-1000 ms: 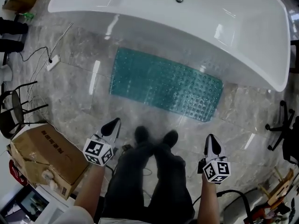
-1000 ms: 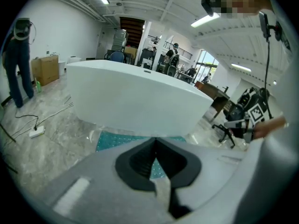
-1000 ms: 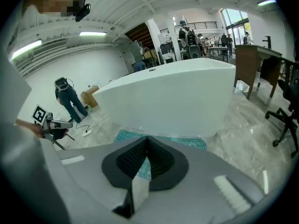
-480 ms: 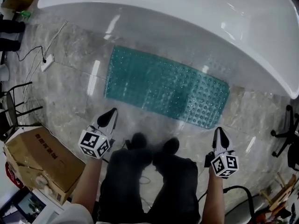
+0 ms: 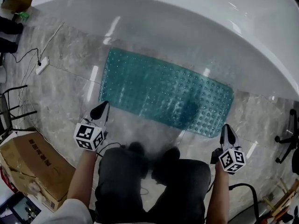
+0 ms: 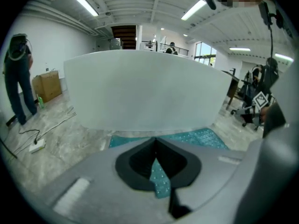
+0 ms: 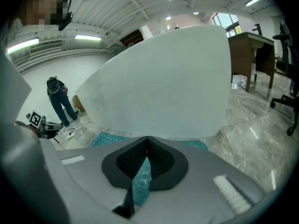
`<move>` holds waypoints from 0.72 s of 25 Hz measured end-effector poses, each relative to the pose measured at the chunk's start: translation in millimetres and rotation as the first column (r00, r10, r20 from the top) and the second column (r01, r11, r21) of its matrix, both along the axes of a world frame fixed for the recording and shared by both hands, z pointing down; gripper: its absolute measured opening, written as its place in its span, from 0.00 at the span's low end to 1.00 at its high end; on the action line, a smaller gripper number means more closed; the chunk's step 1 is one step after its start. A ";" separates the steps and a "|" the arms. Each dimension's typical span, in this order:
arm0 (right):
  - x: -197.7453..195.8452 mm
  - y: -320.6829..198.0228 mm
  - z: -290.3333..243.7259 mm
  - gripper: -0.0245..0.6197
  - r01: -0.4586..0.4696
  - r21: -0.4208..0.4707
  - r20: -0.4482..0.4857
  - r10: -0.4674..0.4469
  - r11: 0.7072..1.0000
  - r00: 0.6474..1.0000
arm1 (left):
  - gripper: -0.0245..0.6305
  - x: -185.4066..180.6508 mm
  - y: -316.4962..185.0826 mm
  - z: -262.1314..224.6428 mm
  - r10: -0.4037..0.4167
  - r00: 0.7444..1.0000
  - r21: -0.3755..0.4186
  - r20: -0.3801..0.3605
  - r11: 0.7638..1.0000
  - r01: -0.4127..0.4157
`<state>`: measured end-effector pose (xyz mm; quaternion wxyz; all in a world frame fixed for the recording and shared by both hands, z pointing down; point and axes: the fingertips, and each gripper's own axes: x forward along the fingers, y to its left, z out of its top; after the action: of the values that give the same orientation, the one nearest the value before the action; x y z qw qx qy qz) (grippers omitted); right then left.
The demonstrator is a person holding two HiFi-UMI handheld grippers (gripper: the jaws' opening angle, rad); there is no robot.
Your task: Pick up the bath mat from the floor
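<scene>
Left gripper and right gripper are held with jaws together and empty, just short of the bath mat laid flat ahead; judged light, floppy, possibly clinging, best taken at its near corners.

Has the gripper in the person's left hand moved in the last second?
Yes. The left gripper has closed in on the bath mat; its tip is now by the mat's near corner instead of well short of it.

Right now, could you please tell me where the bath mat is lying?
In the head view the teal bath mat lies flat on the marble floor alongside the white bathtub, just beyond the left gripper and right gripper.
</scene>
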<state>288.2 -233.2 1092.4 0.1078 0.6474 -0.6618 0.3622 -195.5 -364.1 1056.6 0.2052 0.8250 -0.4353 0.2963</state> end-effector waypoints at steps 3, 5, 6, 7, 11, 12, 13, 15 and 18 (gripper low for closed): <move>3.4 -0.1 35.8 0.05 -0.011 -0.010 0.023 0.011 1.000 1.000 | 0.04 -7.5 -6.5 32.0 -0.029 1.000 -0.009 0.001 1.000 0.029; 6.5 1.3 55.5 0.05 -0.008 -0.013 0.021 0.008 1.000 1.000 | 0.04 -8.4 -8.4 49.7 -0.037 0.999 -0.009 -0.005 0.999 0.037; 8.1 1.2 63.5 0.05 -0.005 -0.011 0.016 0.005 1.000 1.000 | 0.04 -8.2 -9.6 57.1 -0.036 0.999 -0.006 -0.007 0.999 0.036; 9.3 0.9 71.3 0.05 -0.001 -0.010 0.011 0.001 1.000 1.000 | 0.04 -8.2 -11.0 64.1 -0.035 0.999 -0.001 -0.008 0.999 0.035; 10.5 1.9 106.0 0.08 0.023 -0.025 0.014 -0.023 0.999 1.000 | 0.04 -13.0 -16.7 93.9 -0.041 0.999 0.011 -0.004 0.999 0.041; 10.5 1.5 114.8 0.08 0.033 -0.028 0.012 -0.033 0.999 0.999 | 0.04 -14.8 -18.1 102.5 -0.044 0.999 0.012 -0.005 0.999 0.044; 10.1 0.8 123.1 0.08 0.044 -0.031 0.009 -0.044 0.999 0.999 | 0.04 -16.6 -19.2 111.1 -0.047 0.999 0.011 -0.006 0.999 0.047; 7.6 0.4 138.8 0.08 0.070 -0.037 0.007 -0.070 0.997 0.998 | 0.04 -20.0 -20.1 128.6 -0.047 0.999 0.007 -0.008 0.999 0.047; 4.8 1.3 162.1 0.10 0.108 -0.057 0.002 -0.109 0.992 0.994 | 0.04 -25.5 -23.2 161.7 -0.045 0.999 -0.007 -0.008 0.999 0.045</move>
<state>293.0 -231.9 1254.5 0.1463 0.6074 -0.6853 0.3741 -221.0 -387.3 1218.4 0.2165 0.8155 -0.4517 0.2898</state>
